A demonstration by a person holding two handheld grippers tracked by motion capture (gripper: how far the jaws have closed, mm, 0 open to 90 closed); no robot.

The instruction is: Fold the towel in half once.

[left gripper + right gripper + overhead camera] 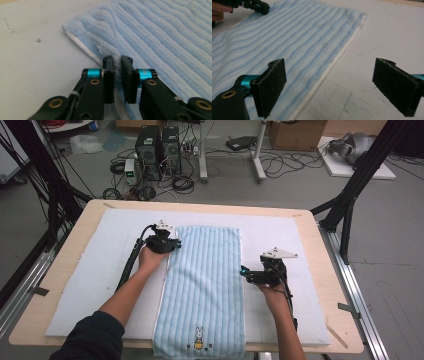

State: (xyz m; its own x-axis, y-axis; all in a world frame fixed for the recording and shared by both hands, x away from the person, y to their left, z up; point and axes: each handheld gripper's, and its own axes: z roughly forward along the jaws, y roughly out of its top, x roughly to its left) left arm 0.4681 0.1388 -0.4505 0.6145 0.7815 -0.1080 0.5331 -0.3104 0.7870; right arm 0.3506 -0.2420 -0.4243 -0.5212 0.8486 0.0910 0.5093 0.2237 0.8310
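Left gripper (117, 65) pinched on the towel's far-left edge; right gripper (329, 85) spread wide over its right edge.

A light-blue striped towel (205, 285) lies flat and lengthwise down the middle of a white foam mat (90, 285) on the wooden table (327, 285), its near end, stitched with a small rabbit motif (199, 339), hanging just over the table's front edge. In the left gripper view the two black pads are clamped on a small raised fold of the towel's edge near its far-left corner, the terry cloth bunched between them. In the right gripper view the jaws stand well apart and released, one pad over the towel's blue stripes, the other over bare mat, with the towel's right edge running between them and nothing gripped.
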